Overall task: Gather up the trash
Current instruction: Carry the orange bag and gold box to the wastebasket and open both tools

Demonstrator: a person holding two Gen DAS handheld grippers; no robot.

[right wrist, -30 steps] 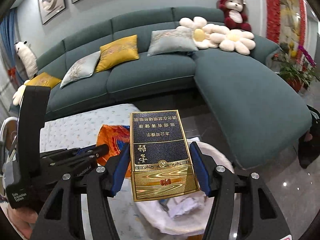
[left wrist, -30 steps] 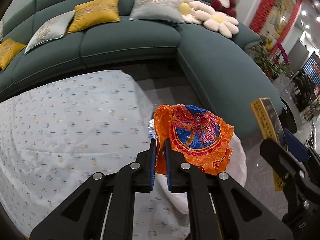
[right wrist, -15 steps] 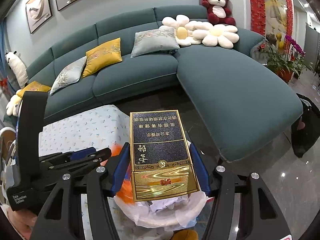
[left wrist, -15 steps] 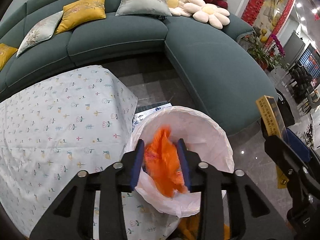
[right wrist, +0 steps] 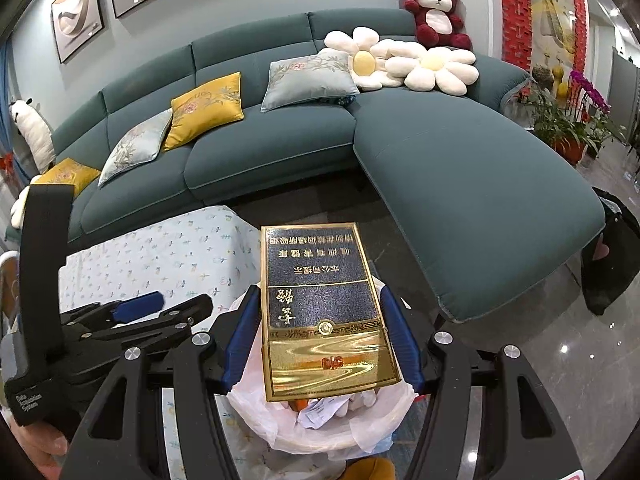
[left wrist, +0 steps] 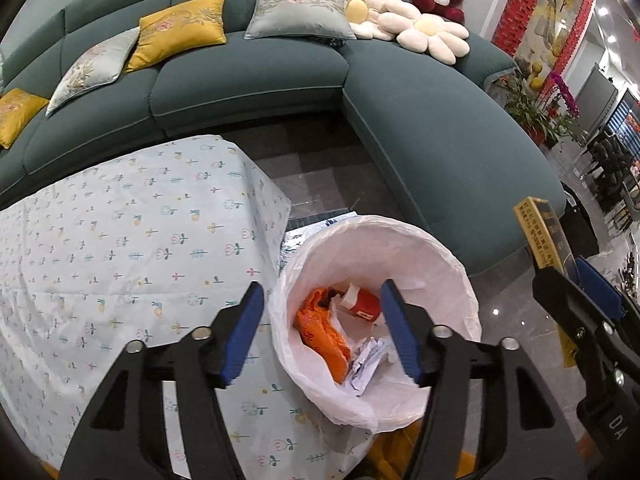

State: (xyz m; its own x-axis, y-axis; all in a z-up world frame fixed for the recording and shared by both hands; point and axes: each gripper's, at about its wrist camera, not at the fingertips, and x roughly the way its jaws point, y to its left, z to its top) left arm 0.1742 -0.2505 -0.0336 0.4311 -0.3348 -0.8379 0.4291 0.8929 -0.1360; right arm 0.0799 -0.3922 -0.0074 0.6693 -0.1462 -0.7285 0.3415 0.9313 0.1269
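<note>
My left gripper [left wrist: 322, 330] is open and empty above the trash bin [left wrist: 440, 252], which is lined with a white bag. The orange wrapper [left wrist: 320, 332] lies inside the bin with a red carton [left wrist: 362, 304] and crumpled paper [left wrist: 370, 360]. My right gripper [right wrist: 322, 338] is shut on a gold and dark blue cigarette box [right wrist: 320, 304], held flat over the bin [right wrist: 320, 428]. That box also shows at the right in the left wrist view [left wrist: 538, 236], and the left gripper shows at the left in the right wrist view [right wrist: 160, 306].
A table with a floral white cloth [left wrist: 120, 248] stands left of the bin. A teal corner sofa [left wrist: 440, 140] with cushions curves behind and to the right. Glossy tiled floor [right wrist: 560, 360] lies to the right. Potted plants [right wrist: 568, 120] stand at the far right.
My left gripper opened and let go of the orange wrapper, which dropped into the bin. The right gripper kept hold of the box and moved over the bin.
</note>
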